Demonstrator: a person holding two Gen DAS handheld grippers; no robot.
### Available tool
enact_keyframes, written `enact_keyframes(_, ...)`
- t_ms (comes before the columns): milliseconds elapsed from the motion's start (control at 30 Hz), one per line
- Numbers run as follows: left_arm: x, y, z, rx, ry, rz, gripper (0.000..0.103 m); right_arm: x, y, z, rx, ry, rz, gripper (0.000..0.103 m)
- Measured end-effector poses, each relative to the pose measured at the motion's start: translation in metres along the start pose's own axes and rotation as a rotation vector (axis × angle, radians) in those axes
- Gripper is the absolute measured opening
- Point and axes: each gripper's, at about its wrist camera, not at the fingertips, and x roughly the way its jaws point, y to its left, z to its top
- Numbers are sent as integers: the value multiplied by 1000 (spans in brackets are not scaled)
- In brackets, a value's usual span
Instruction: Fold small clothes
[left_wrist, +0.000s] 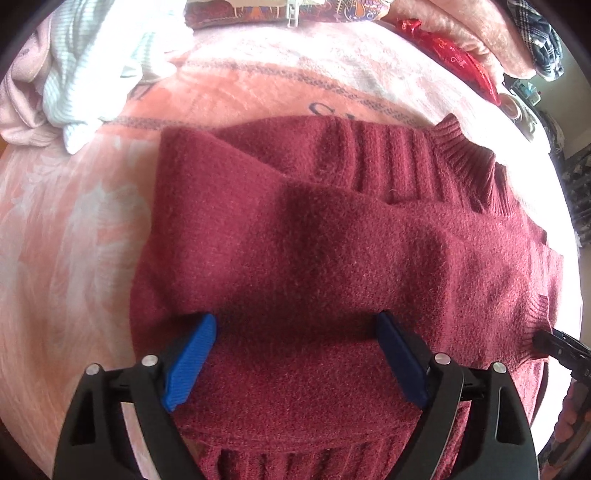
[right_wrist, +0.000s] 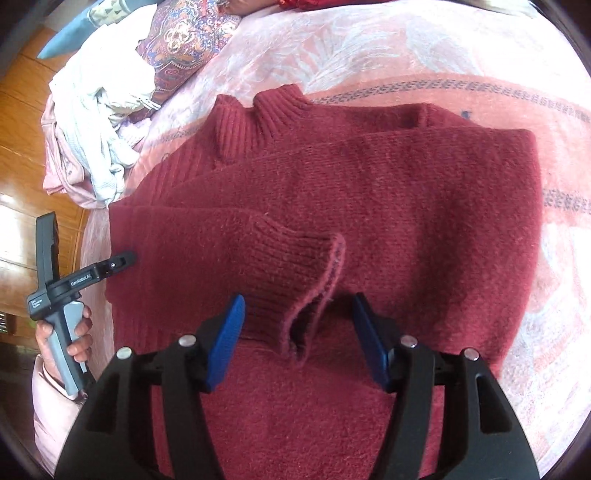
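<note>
A dark red knit sweater (left_wrist: 332, 236) lies flat on a pink blanket (left_wrist: 74, 240), its sleeves folded across the body and its ribbed collar (left_wrist: 465, 155) at the far right. My left gripper (left_wrist: 295, 332) is open, its blue pads just above the sweater's lower body. In the right wrist view the same sweater (right_wrist: 388, 192) fills the middle, collar (right_wrist: 266, 114) at the upper left. My right gripper (right_wrist: 297, 314) is open, its pads either side of a raised ribbed sleeve cuff (right_wrist: 295, 280). The left gripper (right_wrist: 122, 260) shows there at the sweater's left edge, held by a hand.
A heap of white and pale pink clothes (left_wrist: 74, 74) lies at the blanket's far left, also in the right wrist view (right_wrist: 99, 129). A patterned cushion (right_wrist: 184, 44) sits behind it. Red cloth (left_wrist: 454, 59) and more bedding lie at the far right. Wooden floor (right_wrist: 22, 110) lies beyond the bed.
</note>
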Motion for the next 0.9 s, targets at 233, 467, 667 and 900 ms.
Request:
enact_keyframes(233,-18,9,-2,-31,-32,-41,88,13,22,7,-71,11,-87,12)
enact_keyframes(467,-49,32,10,-93,-127,34,88,-38,27,8,-134,-105,-19,5)
enact_keyframes(667,-27,31,8,-83,-81,74,88,-89,1,5,-135,-221,-87,6)
enact_keyframes(900,-3,23,5,-99,-57,52,89,-78,-65,5,7,-180,-166,6)
